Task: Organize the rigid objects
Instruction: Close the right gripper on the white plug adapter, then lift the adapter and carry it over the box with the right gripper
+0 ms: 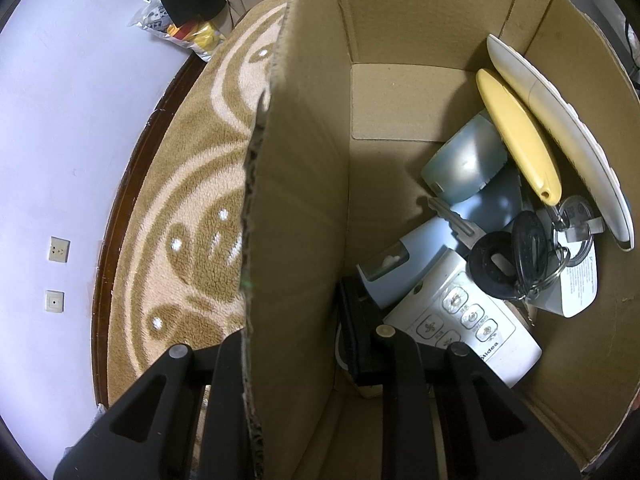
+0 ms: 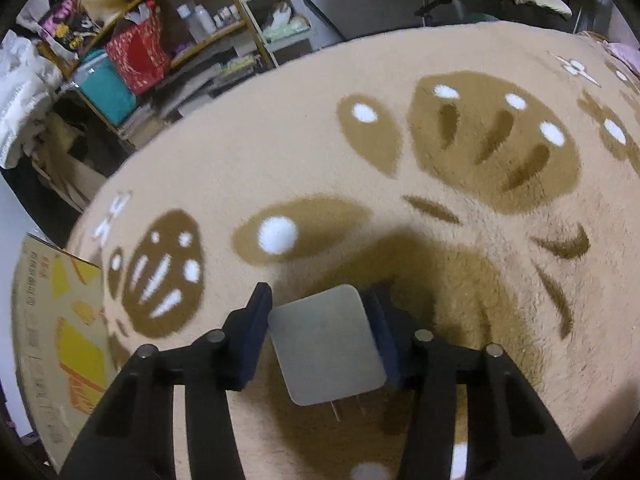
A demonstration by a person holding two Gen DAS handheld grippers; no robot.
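Observation:
An open cardboard box (image 1: 304, 184) stands on a tan patterned carpet (image 1: 188, 208). Inside lie a white Midea remote (image 1: 464, 320), a blue-grey device (image 1: 464, 164), a yellow case (image 1: 520, 136), a long white remote (image 1: 560, 128) and black keys on a ring (image 1: 512, 256). My left gripper (image 1: 292, 320) straddles the box's near wall, one finger outside and one inside, shut on it. My right gripper (image 2: 320, 300) hovers over the carpet (image 2: 460, 240), shut on a grey square plug adapter (image 2: 324, 344) whose two prongs point toward the camera. The box's printed side (image 2: 52, 340) shows at the right wrist view's left edge.
A white wall with two sockets (image 1: 58, 249) and a dark skirting board border the carpet on the left. A foil snack bag (image 1: 180, 28) lies near the wall. Cluttered shelves (image 2: 168, 40) with a red bag and a teal bin stand beyond the carpet's far edge.

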